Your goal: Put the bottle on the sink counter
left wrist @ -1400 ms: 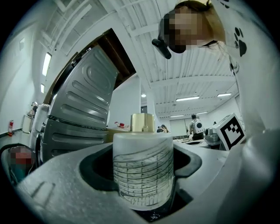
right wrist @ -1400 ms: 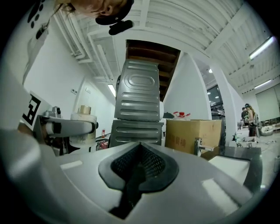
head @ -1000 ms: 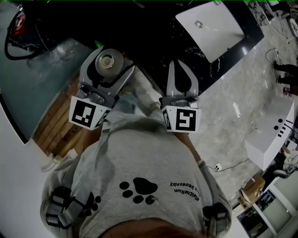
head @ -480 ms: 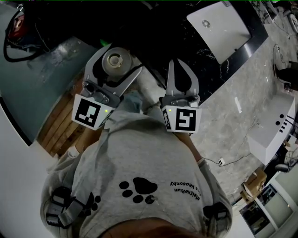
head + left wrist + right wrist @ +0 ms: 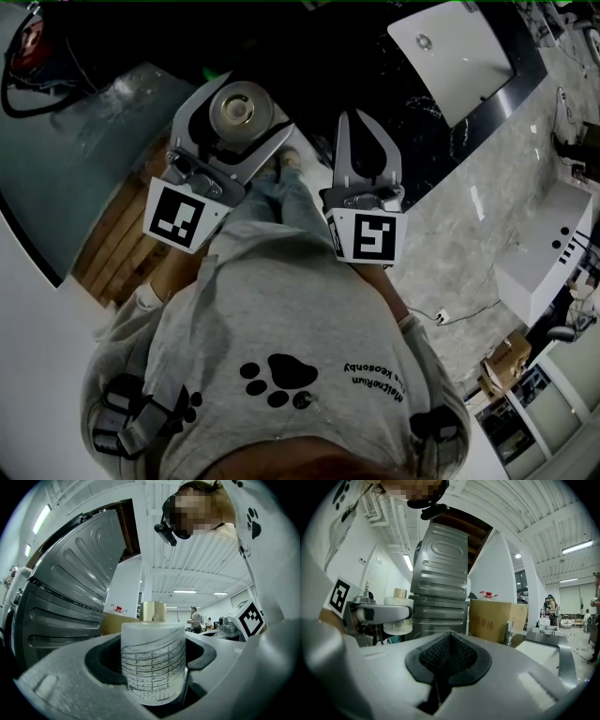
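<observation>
Jaws of left gripper [image 5: 242, 111] spread wide but pinching bottle [image 5: 152, 663] round its body; right gripper [image 5: 354, 120] jaws pressed together, nothing btwn. Vs. a sec ago: bottle carried slightly up-frame in head view, white sink [image 5: 459, 56] slid toward right edge, grip unchanged. Judged as transit phase, placement not begun. Held in mid-air, left of and well apart from black desk [image 5: 427, 141]. Upright, long axis vertical, gold cap [image 5: 153, 610] pointing up toward head camera, base down. No tilt noted.
</observation>
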### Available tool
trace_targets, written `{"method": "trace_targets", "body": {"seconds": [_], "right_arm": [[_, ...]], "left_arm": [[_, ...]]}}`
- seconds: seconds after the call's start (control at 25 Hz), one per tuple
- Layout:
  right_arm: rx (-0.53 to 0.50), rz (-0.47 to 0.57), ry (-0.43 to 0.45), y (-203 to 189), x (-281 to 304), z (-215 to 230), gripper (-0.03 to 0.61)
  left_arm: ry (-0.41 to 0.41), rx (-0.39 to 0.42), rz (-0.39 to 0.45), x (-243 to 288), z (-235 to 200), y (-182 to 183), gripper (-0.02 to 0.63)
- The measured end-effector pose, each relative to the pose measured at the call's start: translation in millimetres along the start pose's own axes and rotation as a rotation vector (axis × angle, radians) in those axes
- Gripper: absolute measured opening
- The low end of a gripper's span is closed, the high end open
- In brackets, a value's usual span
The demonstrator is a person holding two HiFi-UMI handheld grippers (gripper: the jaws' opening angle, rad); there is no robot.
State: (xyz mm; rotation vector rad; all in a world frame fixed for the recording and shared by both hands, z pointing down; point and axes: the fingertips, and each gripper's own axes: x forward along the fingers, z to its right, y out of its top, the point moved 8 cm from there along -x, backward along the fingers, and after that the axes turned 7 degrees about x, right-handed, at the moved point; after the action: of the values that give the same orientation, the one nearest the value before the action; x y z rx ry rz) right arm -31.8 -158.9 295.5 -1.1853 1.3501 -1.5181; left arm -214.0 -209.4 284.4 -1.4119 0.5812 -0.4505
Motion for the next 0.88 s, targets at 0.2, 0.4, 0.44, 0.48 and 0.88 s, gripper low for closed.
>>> {"method": "trace_targets", "body": {"seconds": [0.2, 0.4, 0.44, 0.48, 0.88], "right_arm": [[0.001, -0.012, 0.012, -3.3, 10.3, 0.5, 0.003], [0.003, -0.029, 0.026, -8.4, 25.6, 5.6, 0.003], [0.004, -0.029, 0.029, -9.4, 28.9, 7.3, 0.003], [0.006, -0.03, 0.031, -10.8, 31.8, 9.2, 0.003], [0.027, -0.067, 0.044, -35.2, 59.9, 29.3, 0.003]], "left_arm": [[-0.02, 0.007, -0.004, 11.2, -6.7, -6.7, 0.341], [-0.03, -0.001, -0.02, 26.5, -15.0, -20.6, 0.341], [-0.031, 0.0, -0.022, 29.8, -16.8, -23.8, 0.341], [-0.03, 0.0, -0.024, 33.2, -18.3, -27.4, 0.341], [-0.038, -0.01, -0.04, 63.6, -29.2, -62.6, 0.341]]}}
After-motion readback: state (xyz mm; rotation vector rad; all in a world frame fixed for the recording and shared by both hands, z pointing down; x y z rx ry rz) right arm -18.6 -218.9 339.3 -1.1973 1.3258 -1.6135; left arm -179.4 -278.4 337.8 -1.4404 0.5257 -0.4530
